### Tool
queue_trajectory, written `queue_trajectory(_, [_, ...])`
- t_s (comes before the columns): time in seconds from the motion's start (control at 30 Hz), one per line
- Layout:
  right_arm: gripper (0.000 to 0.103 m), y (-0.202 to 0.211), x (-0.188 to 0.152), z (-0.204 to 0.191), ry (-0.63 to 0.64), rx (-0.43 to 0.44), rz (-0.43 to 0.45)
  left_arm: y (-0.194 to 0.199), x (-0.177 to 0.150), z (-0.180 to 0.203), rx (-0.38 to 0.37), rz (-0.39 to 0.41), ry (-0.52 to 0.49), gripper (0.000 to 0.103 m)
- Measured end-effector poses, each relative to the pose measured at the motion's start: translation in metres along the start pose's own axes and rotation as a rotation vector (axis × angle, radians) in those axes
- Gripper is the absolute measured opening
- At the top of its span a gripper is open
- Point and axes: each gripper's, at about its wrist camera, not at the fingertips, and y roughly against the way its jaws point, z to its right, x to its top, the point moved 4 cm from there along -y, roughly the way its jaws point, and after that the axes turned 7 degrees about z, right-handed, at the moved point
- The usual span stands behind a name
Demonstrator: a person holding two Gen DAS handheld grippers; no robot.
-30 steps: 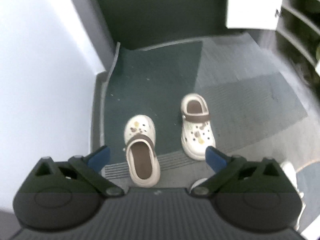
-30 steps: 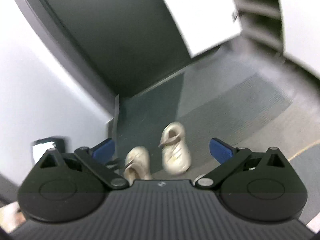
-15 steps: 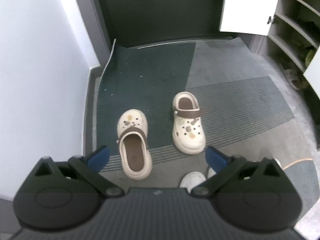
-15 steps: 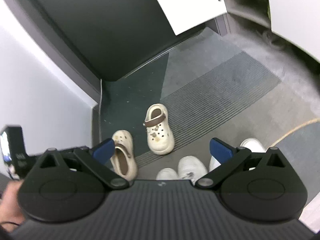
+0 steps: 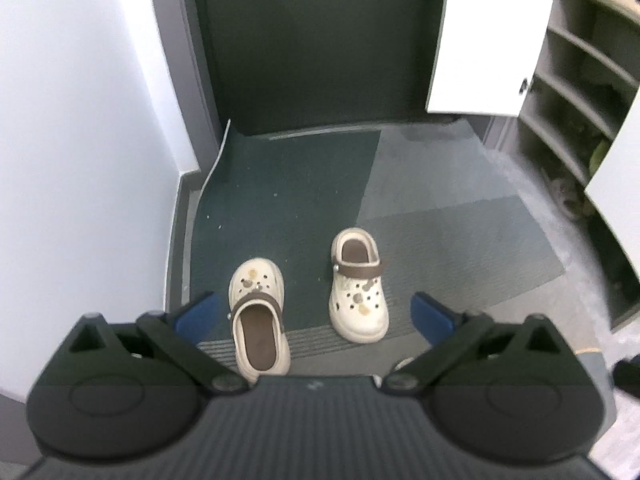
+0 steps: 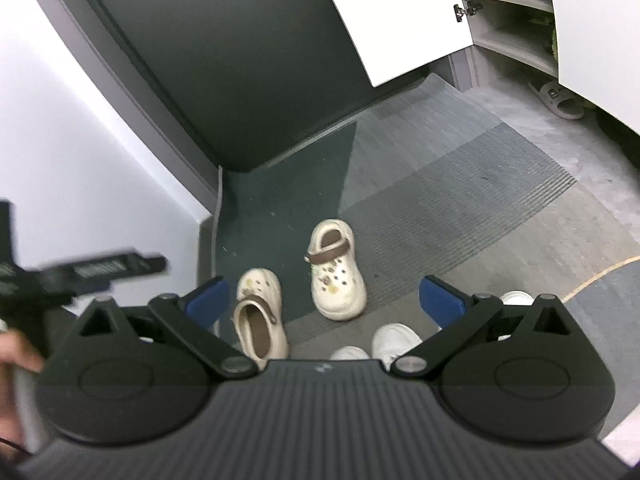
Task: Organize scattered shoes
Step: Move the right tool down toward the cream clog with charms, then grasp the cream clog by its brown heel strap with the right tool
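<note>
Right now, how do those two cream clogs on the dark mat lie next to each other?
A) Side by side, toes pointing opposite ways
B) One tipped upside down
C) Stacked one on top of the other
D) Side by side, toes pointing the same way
A: the left clog has its toe toward the door, while the right clog has its toe toward the camera, both upright and apart.

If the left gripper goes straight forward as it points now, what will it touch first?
Most likely the dark floor mat, beyond the two cream clogs. The left gripper is open and empty, aimed between the near clog and the far clog. Depth is unclear, so it might graze one.
</note>
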Motion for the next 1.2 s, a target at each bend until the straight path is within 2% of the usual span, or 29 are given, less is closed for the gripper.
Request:
queue_trajectory(0.23, [0.103,-0.013,-0.014,-0.006,0.054,-0.015,-0.087,0.025,0.013,-0.031,-0.004,0.011,0.085,0.103])
queue_trajectory(0.37, [0.103,-0.020,-0.019,-0.013,0.085,-0.002,-0.106,0.038,0.009,-0.034,0.001,0.015,0.102,0.103])
queue_trajectory(0.47, [0.103,-0.041,-0.027,-0.017,0.134,-0.020,-0.168,0.057,0.000,-0.028,0.005,0.021,0.102,0.103])
queue_trajectory(0.57, [0.103,-0.079,-0.033,-0.022,0.181,0.000,-0.240,0.075,-0.011,-0.021,-0.015,0.013,0.128,0.103])
queue_trajectory(0.63, [0.103,-0.099,-0.038,-0.027,0.250,-0.007,-0.273,0.089,-0.019,-0.015,-0.055,-0.006,0.151,0.103])
queue_trajectory(0.73, [0.103,-0.150,-0.052,-0.041,0.443,-0.037,-0.332,0.106,-0.026,-0.001,-0.101,0.017,0.120,0.103])
queue_trajectory(0.83, [0.103,-0.201,-0.065,-0.055,0.521,-0.039,-0.389,0.112,-0.032,0.018,-0.116,0.034,0.037,0.103])
queue_trajectory(0.93, [0.103,-0.241,-0.077,-0.070,0.536,0.034,-0.405,0.107,-0.037,0.037,-0.119,0.028,-0.043,0.103])
queue_trajectory(1.0, [0.103,-0.273,-0.085,-0.079,0.594,0.077,-0.389,0.103,-0.038,0.045,-0.143,0.004,-0.053,0.103])
queue_trajectory(1.07, [0.103,-0.295,-0.091,-0.081,0.639,0.069,-0.403,0.097,-0.037,0.053,-0.175,-0.006,-0.053,0.103])
queue_trajectory(1.2, [0.101,-0.353,-0.094,-0.091,0.744,0.006,-0.399,0.067,-0.024,0.057,-0.146,-0.012,-0.055,0.103])
